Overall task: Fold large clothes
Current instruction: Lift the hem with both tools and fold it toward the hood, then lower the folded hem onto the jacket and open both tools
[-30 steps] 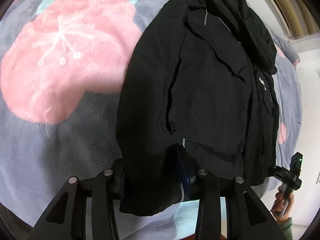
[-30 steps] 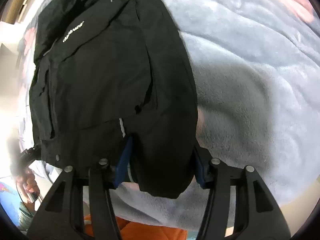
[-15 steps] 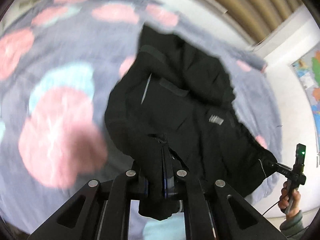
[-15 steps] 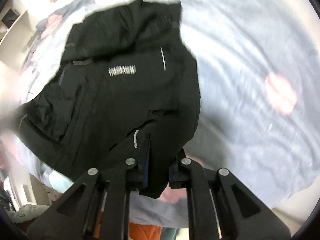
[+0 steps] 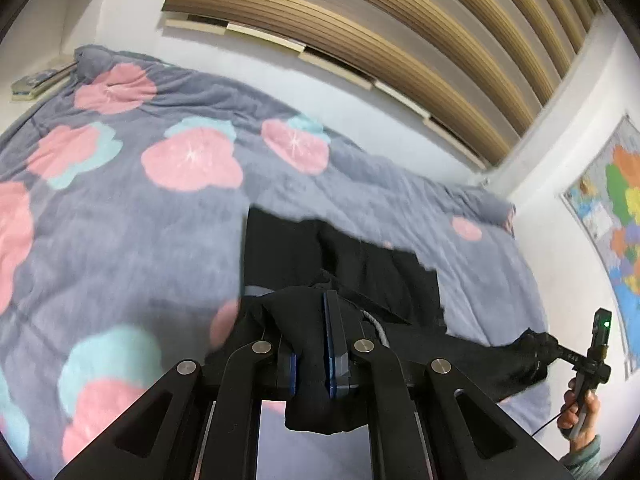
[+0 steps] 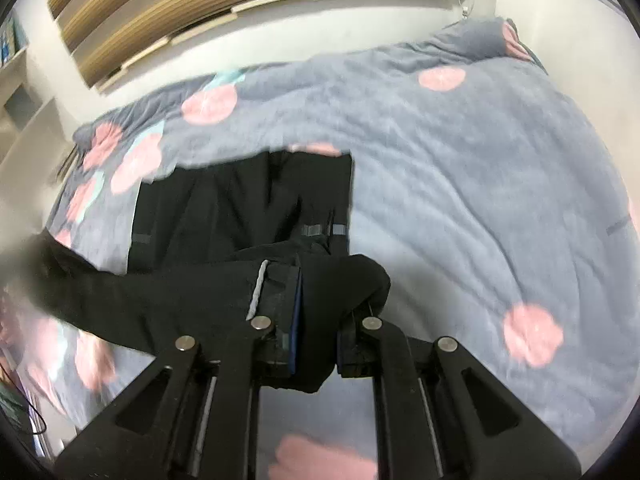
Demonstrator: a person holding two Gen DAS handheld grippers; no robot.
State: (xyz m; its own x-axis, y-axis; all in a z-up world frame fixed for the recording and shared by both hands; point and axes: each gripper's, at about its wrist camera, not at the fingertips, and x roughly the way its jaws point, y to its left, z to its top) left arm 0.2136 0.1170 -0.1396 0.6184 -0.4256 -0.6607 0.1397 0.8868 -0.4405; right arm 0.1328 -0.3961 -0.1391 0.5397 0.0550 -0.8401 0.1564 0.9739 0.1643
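A large black jacket (image 5: 360, 264) lies on a bed, its near hem lifted and stretched between both grippers. In the left wrist view my left gripper (image 5: 311, 320) is shut on one corner of the hem, with black cloth bunched between its blue pads. Far right in that view, my right gripper (image 5: 560, 350) grips the other corner. The right wrist view shows the right gripper (image 6: 316, 320) shut on a fold of the jacket (image 6: 240, 200) beside a reflective strip. The far part of the jacket still rests flat on the blanket.
A grey fleece blanket with pink and teal flowers (image 5: 120, 220) (image 6: 460, 180) covers the whole bed. Behind it is a white wall with wooden slats (image 5: 360, 20). A map (image 5: 612, 220) hangs on the right wall. A person's hand (image 5: 580, 408) holds the right gripper's handle.
Both grippers went from open around the jacket's hem to shut on it, then rose. The hem has lifted off the bed, and the views now reach the far wall.
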